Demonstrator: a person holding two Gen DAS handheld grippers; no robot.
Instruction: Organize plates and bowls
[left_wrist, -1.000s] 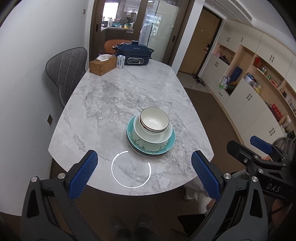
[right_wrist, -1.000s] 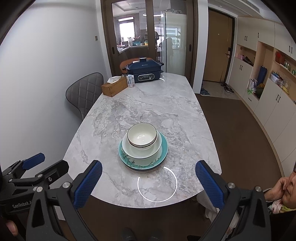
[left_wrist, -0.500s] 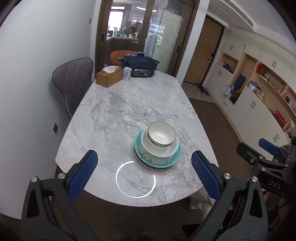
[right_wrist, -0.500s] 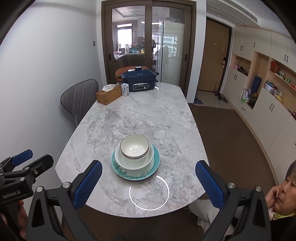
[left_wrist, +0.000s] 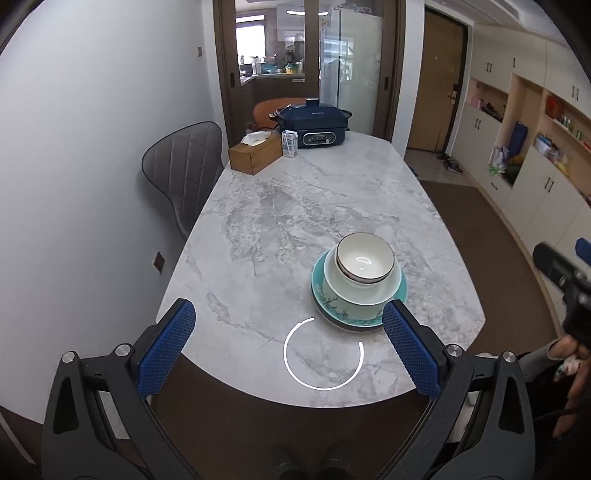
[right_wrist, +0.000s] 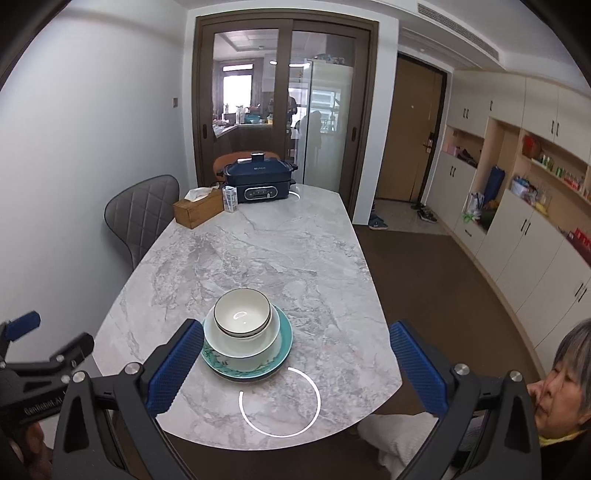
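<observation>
- I hold my left gripper (left_wrist: 288, 343) off the near edge of the marble table (left_wrist: 295, 206), its blue pads spread wide with nothing between them.
- My right gripper (right_wrist: 295, 363) hangs at the same near end, fingers equally wide apart and empty; its left pad (right_wrist: 173, 369) overlaps the stack's near-left rim in the right wrist view, though I cannot tell whether it touches.
- The dishes sit nested at the near end of the table: a small white bowl (left_wrist: 365, 263) with a dark rim rests inside a larger pale bowl (left_wrist: 354, 295), which sits on a teal plate (left_wrist: 328, 308) — the small bowl looks empty.
- At the far end stand a dark blue electric cooker (left_wrist: 314, 123), a wooden tissue box (left_wrist: 255, 155) with a tissue poking out, and a small carton (left_wrist: 289, 144) between them.
- A grey quilted chair (left_wrist: 181, 170) stands along the left side.
- Only the right wrist view shows a grey-haired person (right_wrist: 565, 384) seated low on the right, hand at the face — the left wrist view shows just a sleeve there, plus the other gripper at its right edge.
</observation>
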